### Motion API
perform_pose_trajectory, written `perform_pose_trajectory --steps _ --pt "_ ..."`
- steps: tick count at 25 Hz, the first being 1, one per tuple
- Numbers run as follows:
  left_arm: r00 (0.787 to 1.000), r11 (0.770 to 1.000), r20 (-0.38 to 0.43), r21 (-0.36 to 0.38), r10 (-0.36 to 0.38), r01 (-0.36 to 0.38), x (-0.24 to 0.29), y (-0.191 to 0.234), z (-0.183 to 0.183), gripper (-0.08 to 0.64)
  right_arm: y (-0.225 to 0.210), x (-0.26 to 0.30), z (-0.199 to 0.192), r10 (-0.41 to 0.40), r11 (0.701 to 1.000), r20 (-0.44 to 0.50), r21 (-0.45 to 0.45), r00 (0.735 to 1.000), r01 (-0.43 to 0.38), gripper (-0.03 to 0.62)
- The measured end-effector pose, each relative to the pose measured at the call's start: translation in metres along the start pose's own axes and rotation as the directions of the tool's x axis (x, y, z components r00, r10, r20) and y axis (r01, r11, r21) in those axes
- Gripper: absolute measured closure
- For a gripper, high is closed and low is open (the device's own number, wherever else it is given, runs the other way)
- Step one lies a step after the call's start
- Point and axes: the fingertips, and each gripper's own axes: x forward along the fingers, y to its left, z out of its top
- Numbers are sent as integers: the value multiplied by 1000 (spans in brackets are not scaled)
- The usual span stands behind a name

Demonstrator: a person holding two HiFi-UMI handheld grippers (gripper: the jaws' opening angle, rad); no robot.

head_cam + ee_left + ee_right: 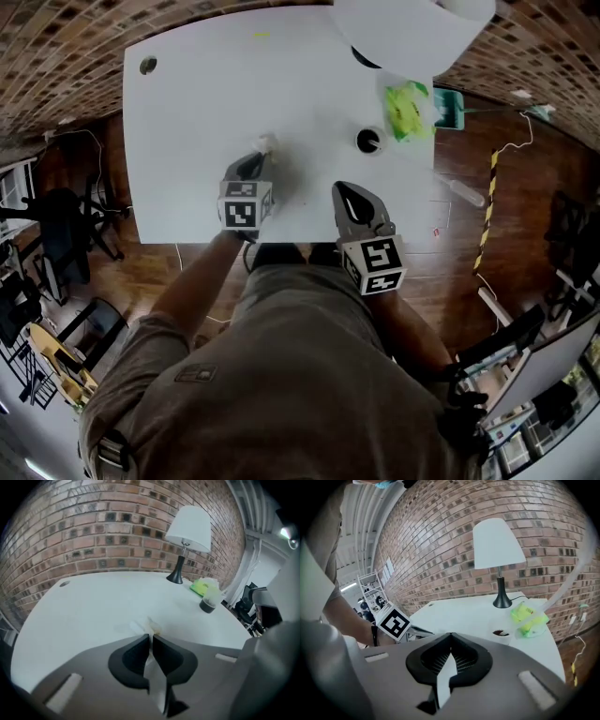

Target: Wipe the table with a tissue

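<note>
Tissue [267, 143] is a white crumpled wad pinched in the left tool [255, 159]. It sticks out past the tips and lies on the worktop [197, 94], near the front edge, a bit left of centre. In the left gripper view the tool's jaws are clenched on the tissue [146, 626], w/ a strip of it running back btwn them.

Right tool [345, 190] hangs at the worktop's front edge, apart from the tissue. Its jaws are pressed together and empty, tips meeting in the right gripper view.

Worktop is plain white w/ rounded corners and a round cable hole [148, 65] near the far left corner. A brick wall [93, 531] curves behind it. Below is wooden floor [469, 253] w/ a yellow-black striped strip [489, 211] to the right.

Table lamp [187, 527], white shade on a black stem and base, stands at the far right of the worktop. Near it, at the right edge, sits a lime-green pack [408, 108] in clear wrap. A small cup [368, 141] w/ dark inside stands just in front of the pack and is the closest thing to the tissue, on its right. Office chairs [70, 220] stand left of the worktop. The person's shirt [281, 375] fills the bottom of the head view.
</note>
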Motion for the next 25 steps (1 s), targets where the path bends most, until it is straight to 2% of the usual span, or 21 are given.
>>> perform_pose_trajectory --steps 5,9,12,19,25 --pt "997 995 0 -66 77 -77 -17 42 -18 535 15 7 1 35 999 -9 -23 999 -35 580" --pt "996 994 -5 -67 88 -88 -26 47 -26 535 22 7 4 40 999 0 -33 999 -40 580" --pt "998 998 -9 -27 58 -58 -29 28 -28 535 25 4 4 36 999 6 -38 999 -36 580" --pt "996 994 -33 69 -83 85 -28 -39 -44 535 22 -9 -1 8 999 13 -38 1000 -7 580" --pt "993 989 -15 94 -115 116 -32 -46 -51 534 26 -14 -3 -2 999 18 -36 1000 3 580"
